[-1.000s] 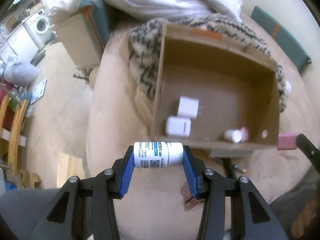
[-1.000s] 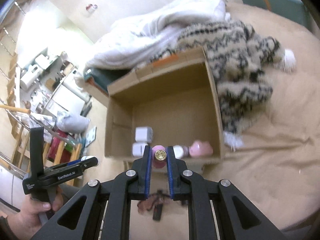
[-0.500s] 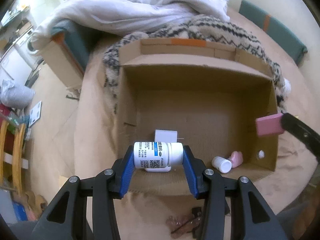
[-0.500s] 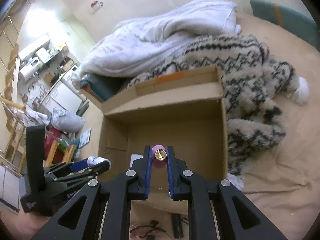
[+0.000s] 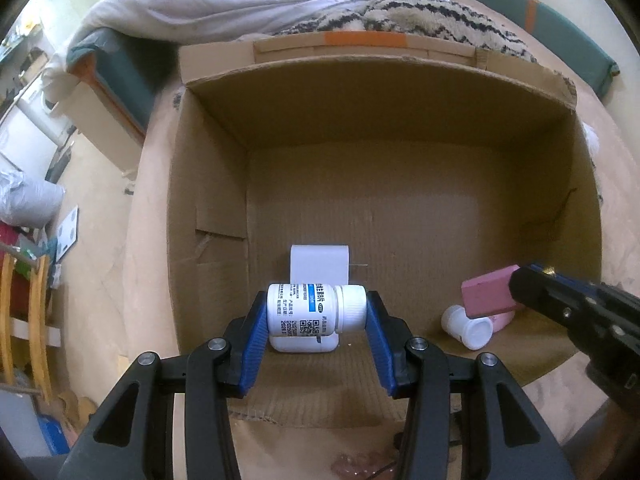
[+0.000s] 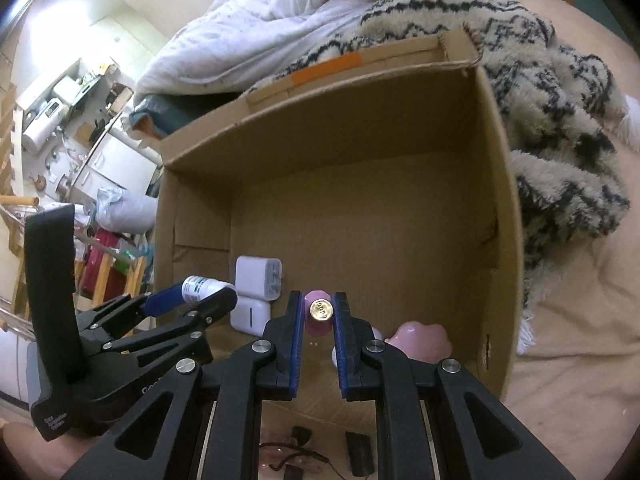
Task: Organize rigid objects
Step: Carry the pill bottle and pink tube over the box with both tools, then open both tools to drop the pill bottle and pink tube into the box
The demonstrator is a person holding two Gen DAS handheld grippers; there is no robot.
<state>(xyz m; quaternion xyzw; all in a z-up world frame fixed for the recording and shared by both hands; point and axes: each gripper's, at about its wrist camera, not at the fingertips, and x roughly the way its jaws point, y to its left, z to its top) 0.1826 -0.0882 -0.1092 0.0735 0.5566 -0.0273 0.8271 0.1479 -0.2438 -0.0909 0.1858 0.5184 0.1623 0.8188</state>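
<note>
Corrugated cardboard box [image 5: 400,92], left tongs [image 5: 316,322] gripping cylindrical white bottle [image 5: 316,308] (ribbed cap)

Both pictures are warm and a bit dim, with a yellow-brown look. The brightest spot is the pale room at the far left, so the light maybe comes from there. The inside of the big brown cardboard box [image 5: 400,184] is darker near its back wall and left wall, with a soft pale patch on its floor. The shiny white plastic pill bottle [image 5: 316,307] looks very bright. Straight lines bend near the round black edges. The crumpled white quilt [image 6: 280,20] looks a little soft and grainy.
</note>
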